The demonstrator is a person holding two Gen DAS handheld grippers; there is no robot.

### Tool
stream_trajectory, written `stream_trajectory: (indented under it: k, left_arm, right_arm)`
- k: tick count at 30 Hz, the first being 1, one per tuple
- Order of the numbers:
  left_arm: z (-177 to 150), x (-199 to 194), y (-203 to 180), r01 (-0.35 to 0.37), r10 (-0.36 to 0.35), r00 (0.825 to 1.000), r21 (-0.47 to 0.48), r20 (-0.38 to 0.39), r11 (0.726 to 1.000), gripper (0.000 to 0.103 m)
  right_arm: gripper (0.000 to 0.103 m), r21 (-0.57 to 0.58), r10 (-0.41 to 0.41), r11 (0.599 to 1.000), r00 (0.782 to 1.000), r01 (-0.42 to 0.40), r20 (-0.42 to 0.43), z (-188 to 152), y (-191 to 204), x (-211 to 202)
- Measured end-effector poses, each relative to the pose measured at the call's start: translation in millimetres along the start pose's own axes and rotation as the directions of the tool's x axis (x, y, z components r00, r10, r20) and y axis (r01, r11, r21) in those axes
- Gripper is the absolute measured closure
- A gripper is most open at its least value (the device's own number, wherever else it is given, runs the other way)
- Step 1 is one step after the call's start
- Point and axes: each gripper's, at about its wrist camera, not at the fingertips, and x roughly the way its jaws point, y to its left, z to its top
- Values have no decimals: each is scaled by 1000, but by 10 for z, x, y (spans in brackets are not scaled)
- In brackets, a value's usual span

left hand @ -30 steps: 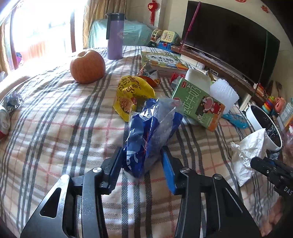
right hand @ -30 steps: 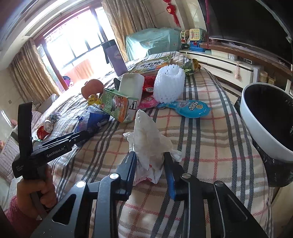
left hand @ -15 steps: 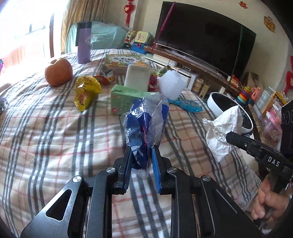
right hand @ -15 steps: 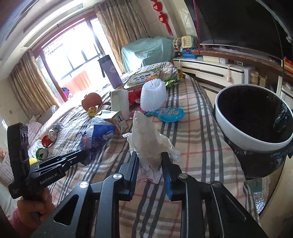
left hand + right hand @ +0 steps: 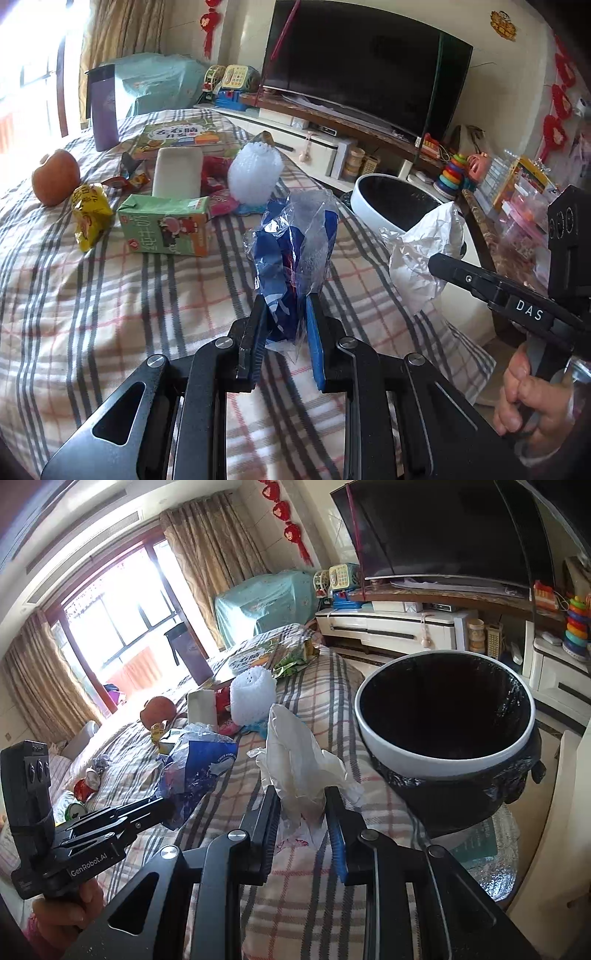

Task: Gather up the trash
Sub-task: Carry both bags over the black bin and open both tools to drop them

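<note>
My left gripper [image 5: 284, 317] is shut on a crumpled blue and clear plastic bag [image 5: 295, 243], held up above the plaid bedcover. The same blue bag [image 5: 199, 764] shows at the left of the right wrist view. My right gripper [image 5: 301, 801] is shut on a crumpled white tissue [image 5: 295, 760], lifted beside the trash bin [image 5: 443, 760], a white-rimmed bin with a black liner just right of the bed edge. In the left wrist view the tissue [image 5: 424, 254] hangs in front of the bin [image 5: 373, 218].
On the plaid bedcover [image 5: 110, 295] lie a green carton [image 5: 166, 229], a yellow wrapper [image 5: 88, 214], a white foam net [image 5: 255, 177], an apple [image 5: 55, 177], a purple flask [image 5: 103, 107] and a book [image 5: 181, 134]. Crushed cans [image 5: 85, 786] lie far left. A TV stand [image 5: 406, 627] stands beyond.
Both grippers have lifted and carried their trash rightward towards the bin, which now looms larger. The left jaws closed tighter on the blue bag.
</note>
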Motion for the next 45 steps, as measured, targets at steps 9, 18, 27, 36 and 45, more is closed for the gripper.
stream_trajectory:
  k: [9, 18, 27, 36, 45]
  left_arm:
    - [106, 95, -299, 41, -41, 999, 44, -4, 998, 84]
    - [245, 250, -518, 73, -72, 997, 82, -12, 994, 84]
    - [372, 374, -670, 98, -97, 995, 100, -18, 990, 84]
    - [519, 511, -802, 110, -107, 994, 128, -27, 986, 84]
    - [691, 714, -1000, 124, -118, 992, 165, -44, 979, 84]
  right_arm:
    - [78, 40, -39, 998, 999, 38, 32, 52, -263, -139]
    - [78, 74, -77, 995, 995, 73, 57, 167, -495, -223]
    - [78, 92, -108, 991, 991, 101, 73, 295, -709, -255]
    - [78, 103, -132, 987, 988, 123, 86, 448, -868, -237]
    - [78, 108, -168, 981, 983, 158, 81, 602, -1057, -168]
